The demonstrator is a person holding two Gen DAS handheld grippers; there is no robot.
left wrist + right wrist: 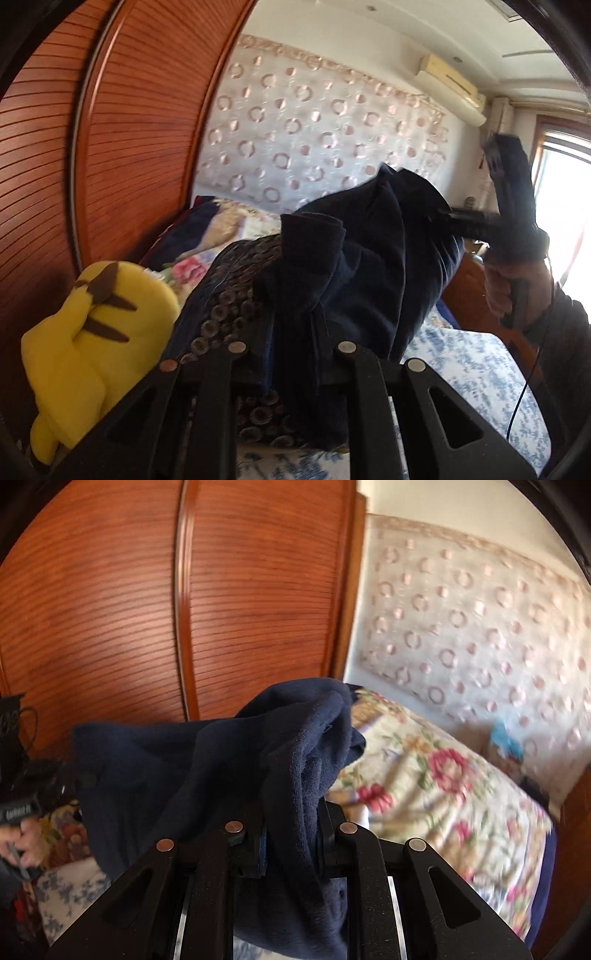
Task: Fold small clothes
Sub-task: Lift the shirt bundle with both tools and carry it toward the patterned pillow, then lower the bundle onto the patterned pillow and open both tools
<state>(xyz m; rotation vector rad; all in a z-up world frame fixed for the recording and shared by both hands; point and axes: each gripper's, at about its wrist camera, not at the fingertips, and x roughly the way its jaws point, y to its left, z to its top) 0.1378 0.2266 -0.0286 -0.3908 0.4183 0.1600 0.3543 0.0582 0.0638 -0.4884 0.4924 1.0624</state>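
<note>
navy garment (pixel 369 266): pinched by left gripper (pixel 291 332) and right gripper (pixel 291 830), lifted over bed (pixel 472 369). risk: bunched cloth slipping free.

Bed (pixel 476 365) in blue-flowered white sheet, bearing a floral quilt (pixel 436 782) and yellow plush toy (pixel 96 328).

Dark navy fleece garment (pixel 354 266), soft, fuzzy, thick. Lifted off bed, bunched and creased, hanging in heavy folds. Stretched between two held ends, middle sagging. One rolled edge sticks up; lower part drapes toward blue-flowered sheet. Exact garment type unclear.
</note>
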